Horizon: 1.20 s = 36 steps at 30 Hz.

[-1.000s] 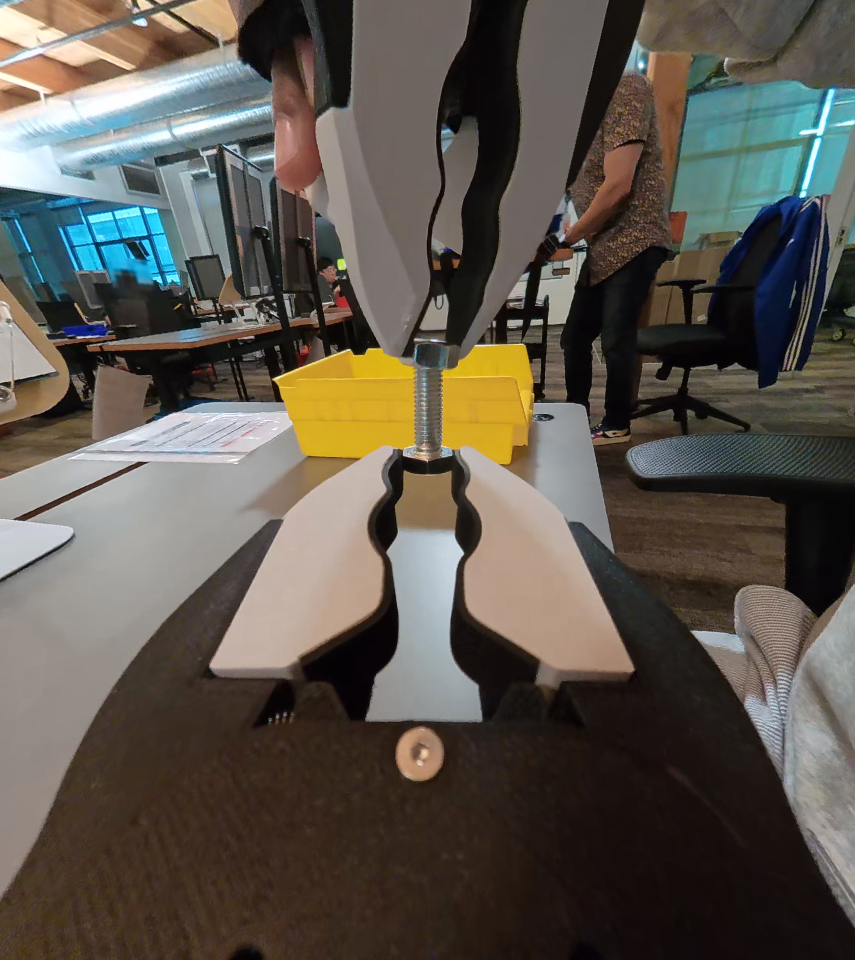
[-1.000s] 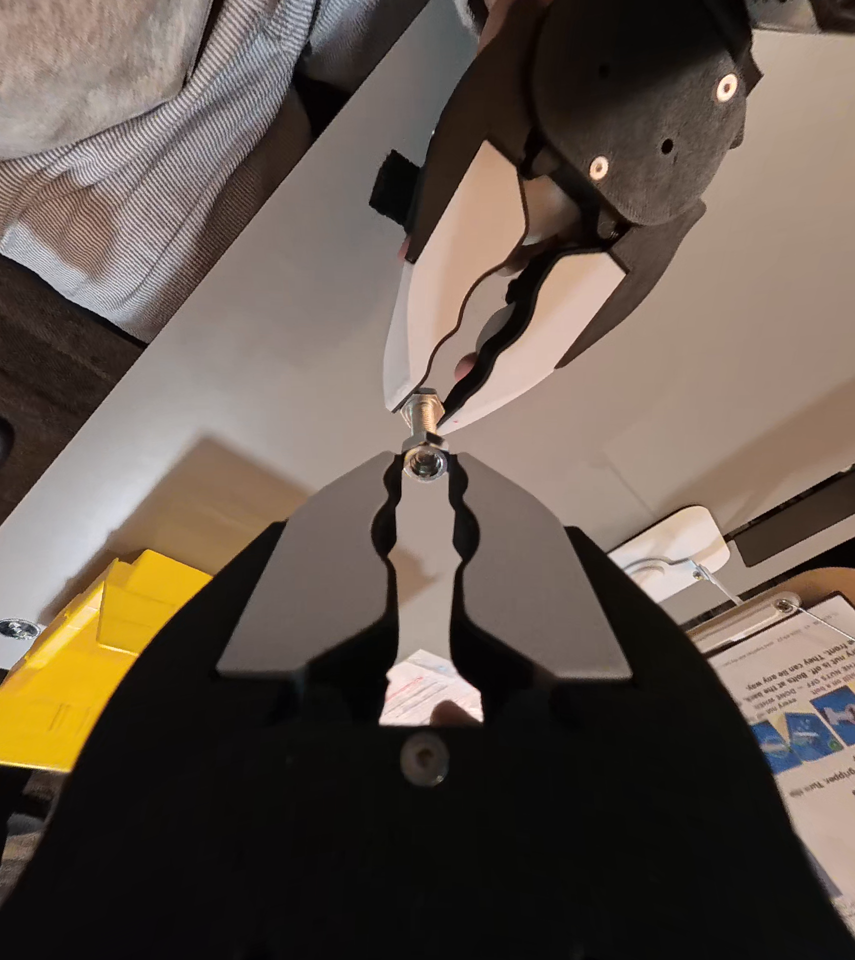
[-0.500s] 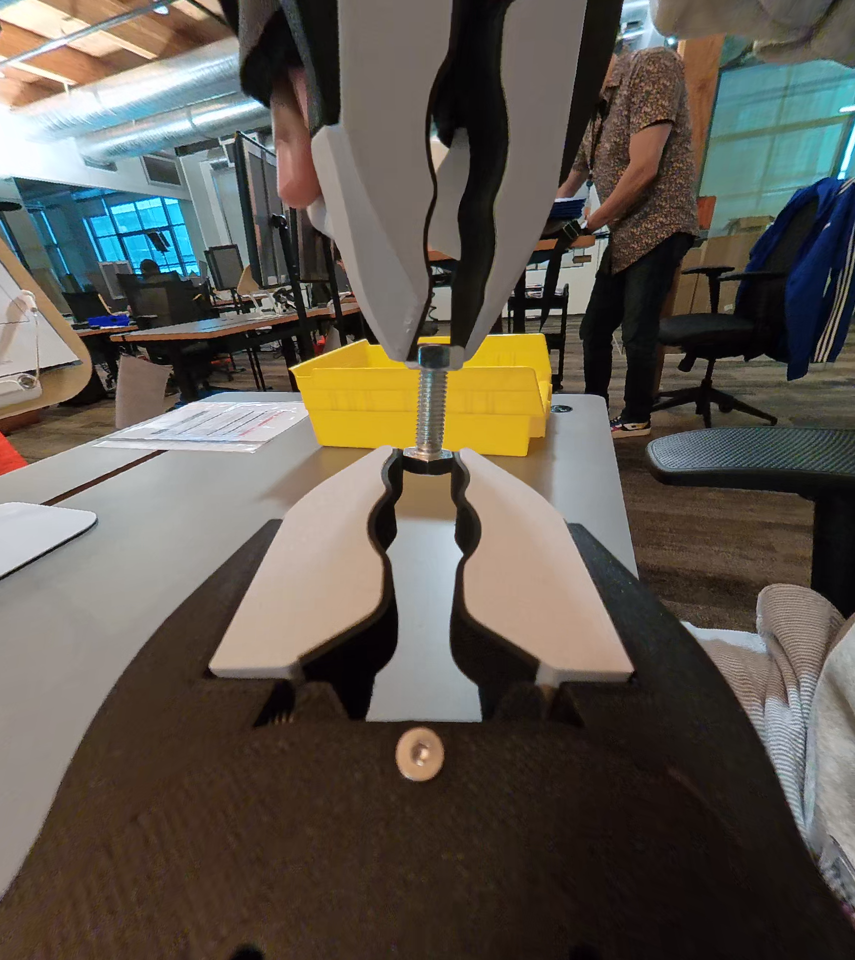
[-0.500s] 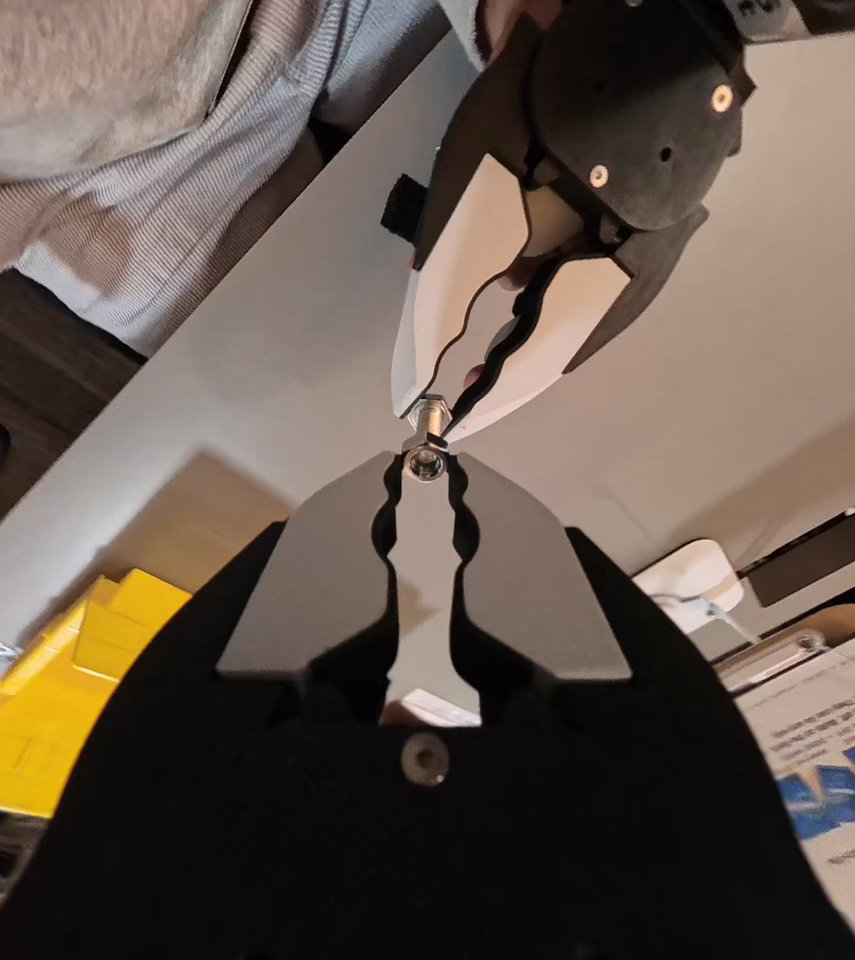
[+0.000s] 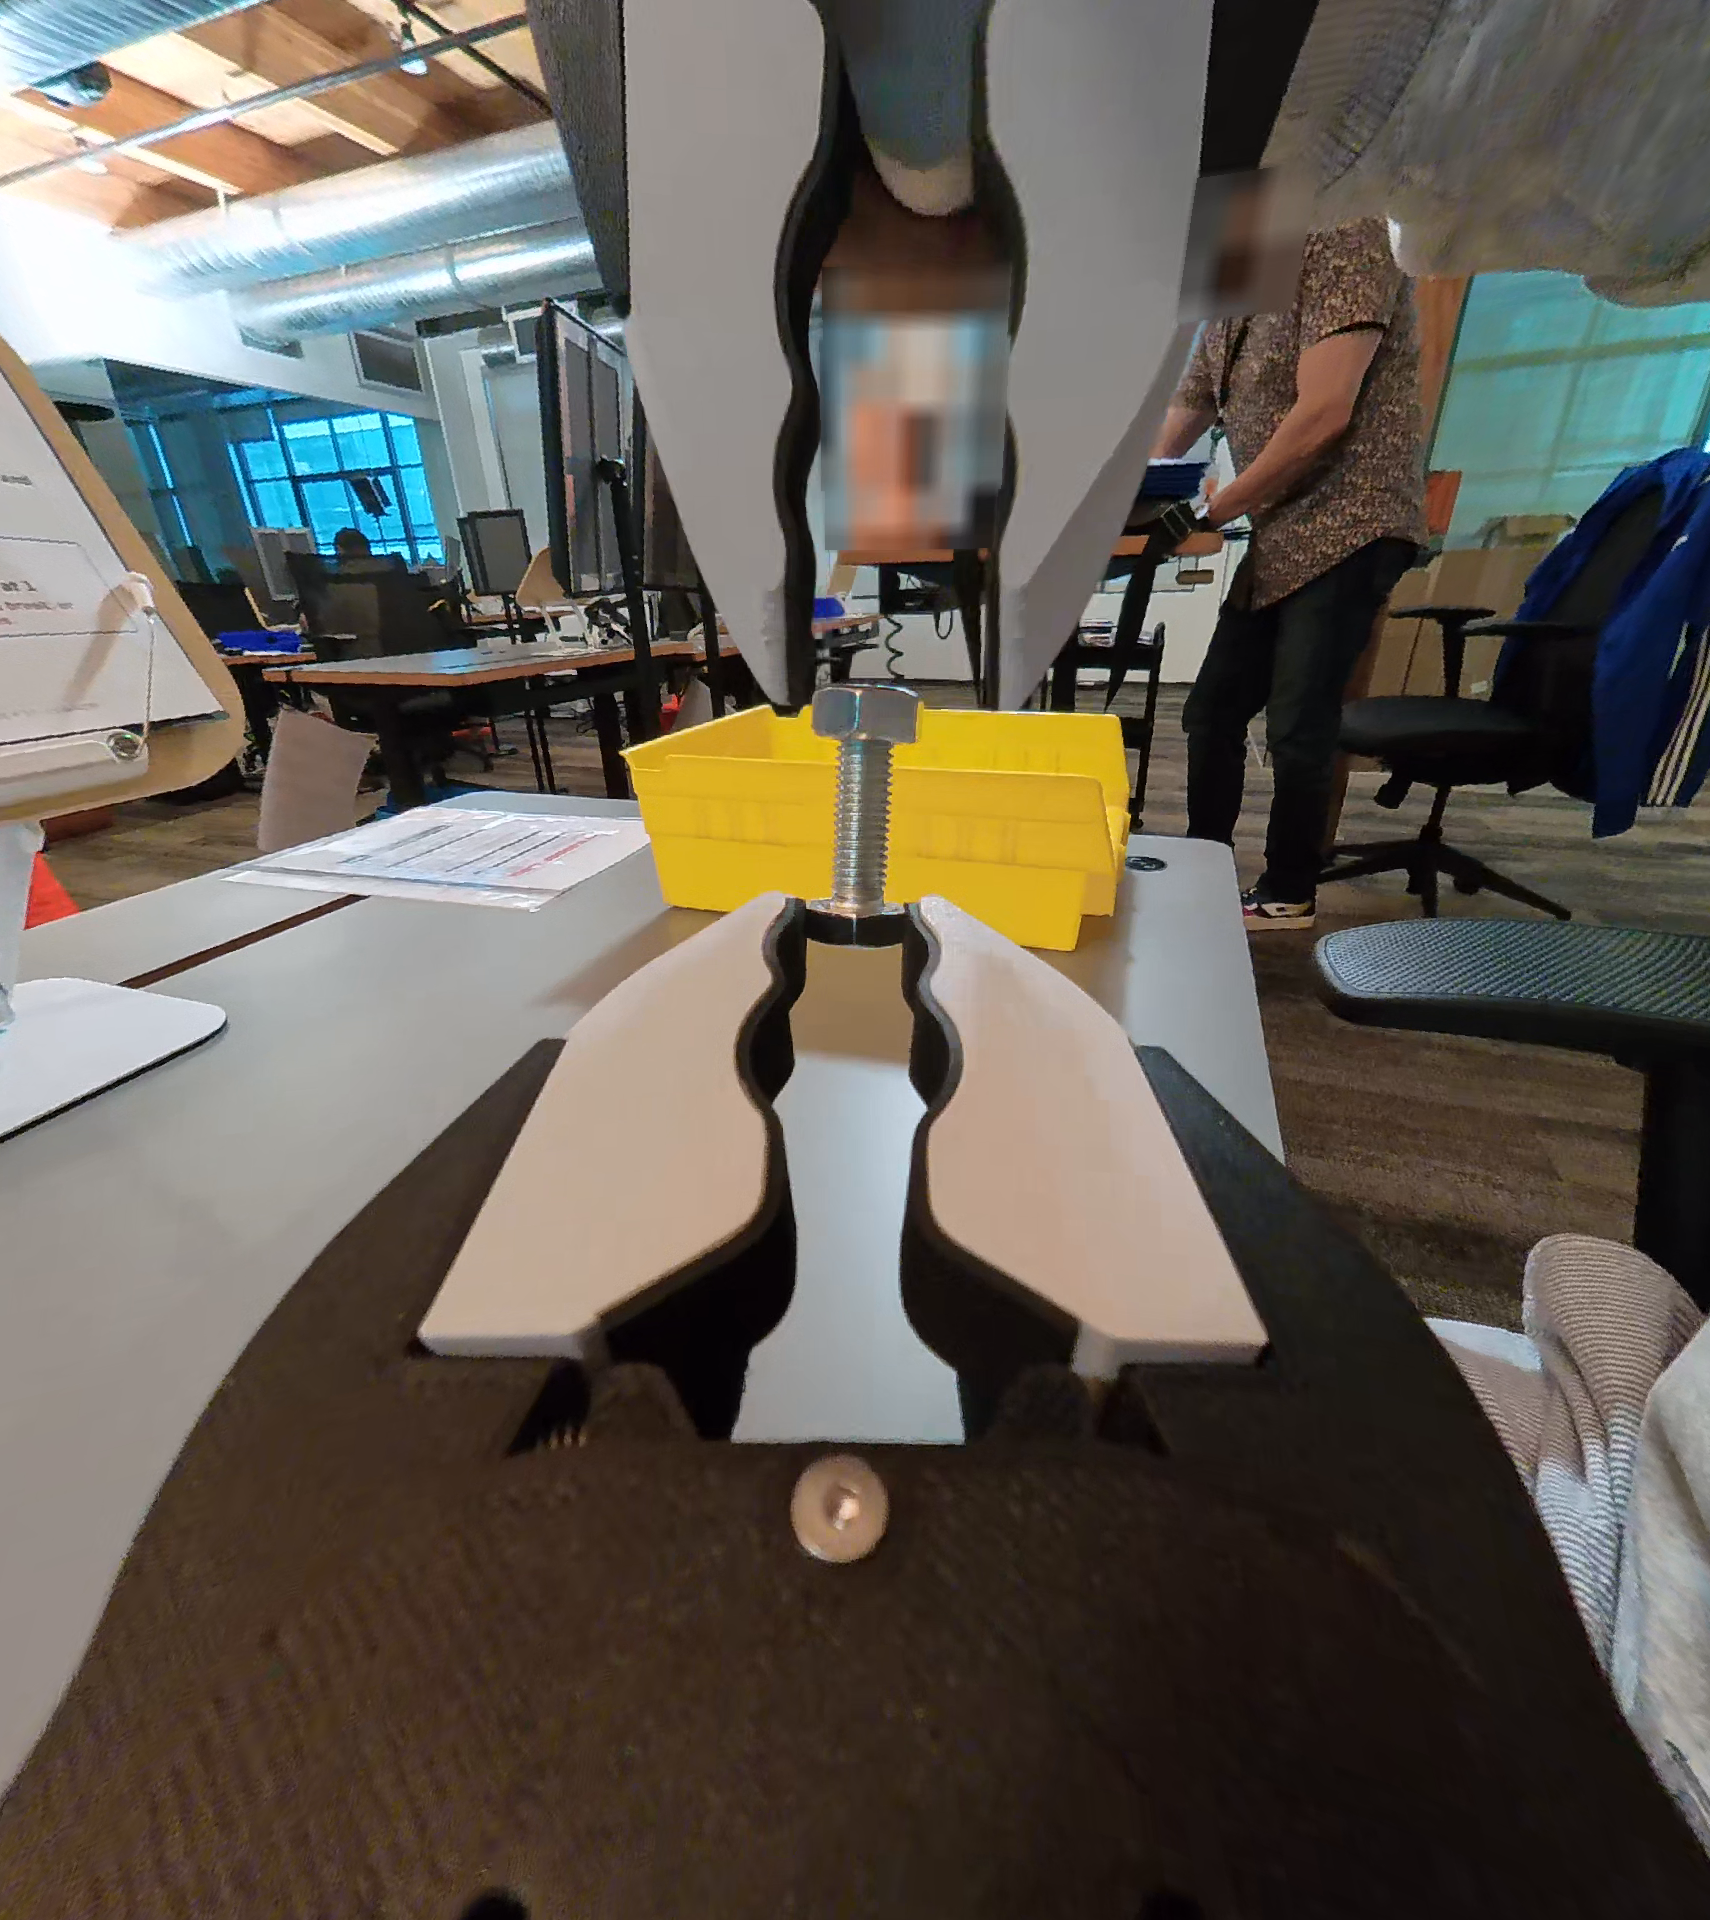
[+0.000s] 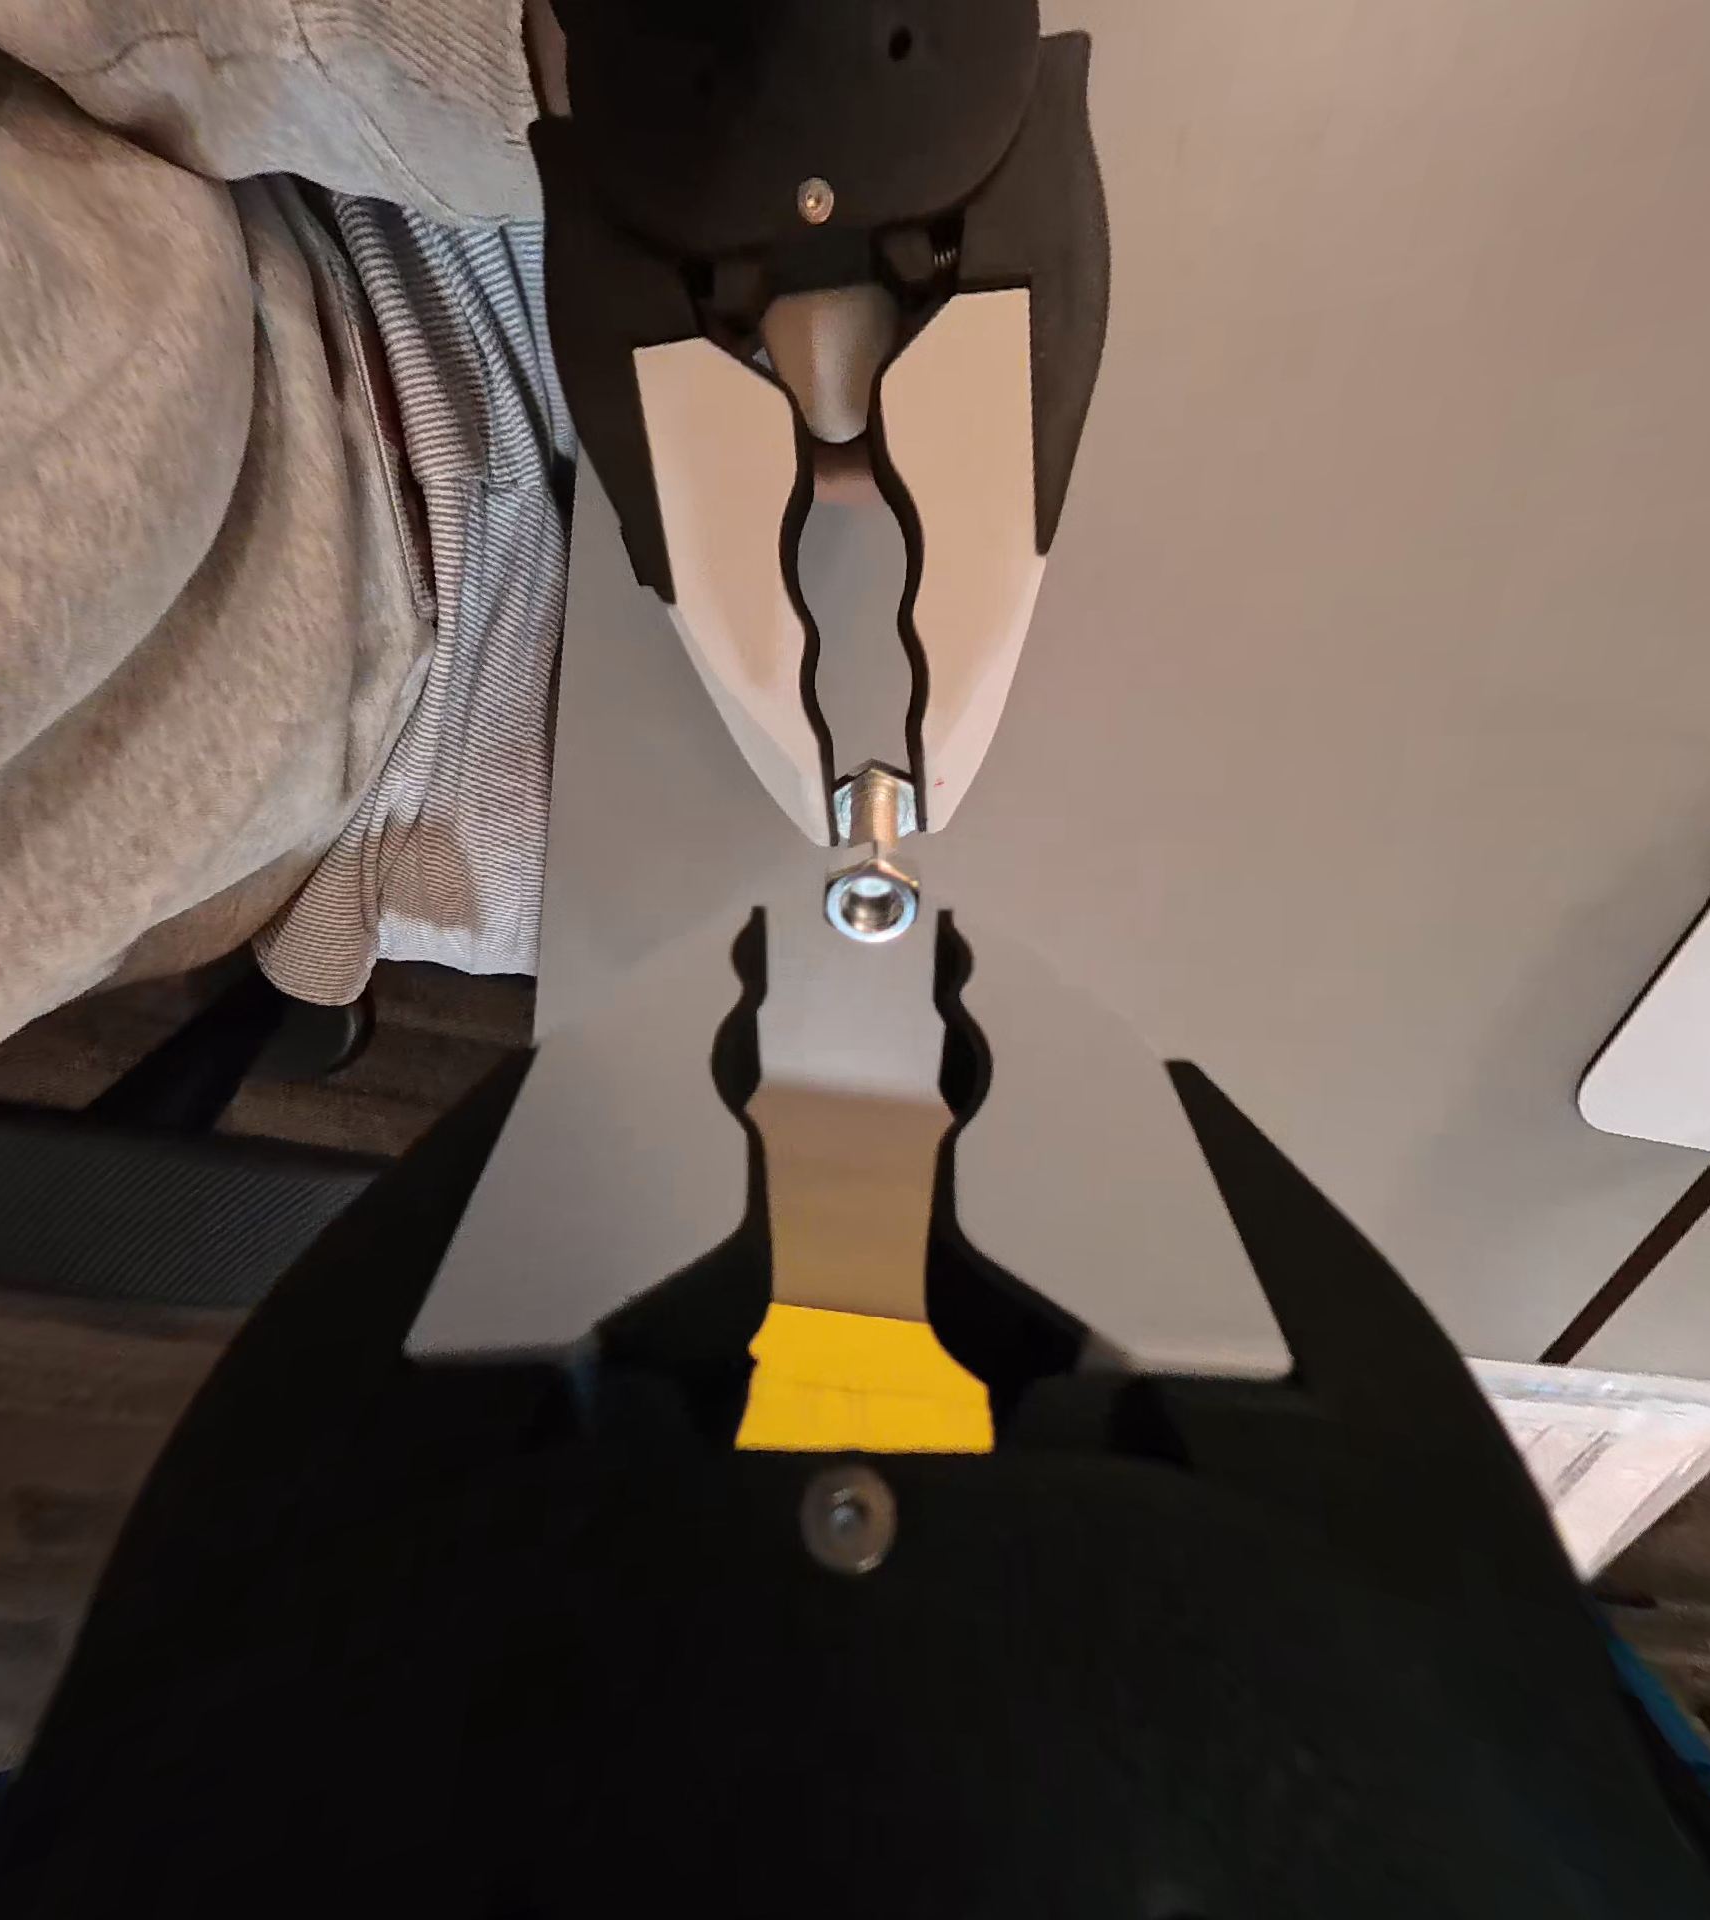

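grip: left gripper (image 5: 853,925) clamped on lower hex end of bolt (image 5: 863,821), held upright above table (image 5: 207,1195). right gripper (image 6: 846,935) comes from above w/ fingers spread, nothing clamped, tips either side of nut (image 6: 872,904) at bolt's top end. yellow bin (image 5: 996,831) just behind bolt on grey tabletop, near far edge. laminated sheet (image 5: 456,852) left of bin; white stand base (image 5: 72,1049) w/ sign board (image 5: 20,582) further left. mesh chair (image 5: 1578,997) beside table on right. room: open office, wood ceiling w/ silver ducts (image 5: 363,239), desks + monitors in bkgd, person in patterned shirt (image 5: 1308,520) standing, blue jacket (image 5: 1651,644) draped on chair.
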Available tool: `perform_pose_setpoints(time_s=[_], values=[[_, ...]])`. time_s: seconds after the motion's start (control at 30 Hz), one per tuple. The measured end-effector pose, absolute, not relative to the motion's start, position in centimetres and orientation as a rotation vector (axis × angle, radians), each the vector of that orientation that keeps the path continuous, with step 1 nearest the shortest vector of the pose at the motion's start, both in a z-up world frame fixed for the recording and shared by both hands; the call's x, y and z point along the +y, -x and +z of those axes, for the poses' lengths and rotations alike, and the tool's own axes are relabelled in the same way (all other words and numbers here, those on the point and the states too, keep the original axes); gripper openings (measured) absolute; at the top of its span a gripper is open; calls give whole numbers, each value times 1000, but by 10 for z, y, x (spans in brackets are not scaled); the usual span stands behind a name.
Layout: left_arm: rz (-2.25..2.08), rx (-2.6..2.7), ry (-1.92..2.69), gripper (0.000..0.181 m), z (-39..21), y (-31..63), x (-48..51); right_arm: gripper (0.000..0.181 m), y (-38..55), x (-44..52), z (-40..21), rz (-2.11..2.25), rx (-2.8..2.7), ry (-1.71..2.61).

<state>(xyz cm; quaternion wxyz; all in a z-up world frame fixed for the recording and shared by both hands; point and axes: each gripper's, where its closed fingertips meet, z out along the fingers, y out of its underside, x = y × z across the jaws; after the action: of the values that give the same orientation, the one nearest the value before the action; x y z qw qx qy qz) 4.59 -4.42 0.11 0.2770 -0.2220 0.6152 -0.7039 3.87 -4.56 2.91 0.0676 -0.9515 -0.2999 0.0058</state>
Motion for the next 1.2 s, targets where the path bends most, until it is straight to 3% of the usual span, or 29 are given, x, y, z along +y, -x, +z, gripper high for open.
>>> perform_pose_setpoints(time_s=[1.2], values=[[-2009,1516,647,18,16,-45,-27,38,-35,-33,34,-68,-926,2715]])
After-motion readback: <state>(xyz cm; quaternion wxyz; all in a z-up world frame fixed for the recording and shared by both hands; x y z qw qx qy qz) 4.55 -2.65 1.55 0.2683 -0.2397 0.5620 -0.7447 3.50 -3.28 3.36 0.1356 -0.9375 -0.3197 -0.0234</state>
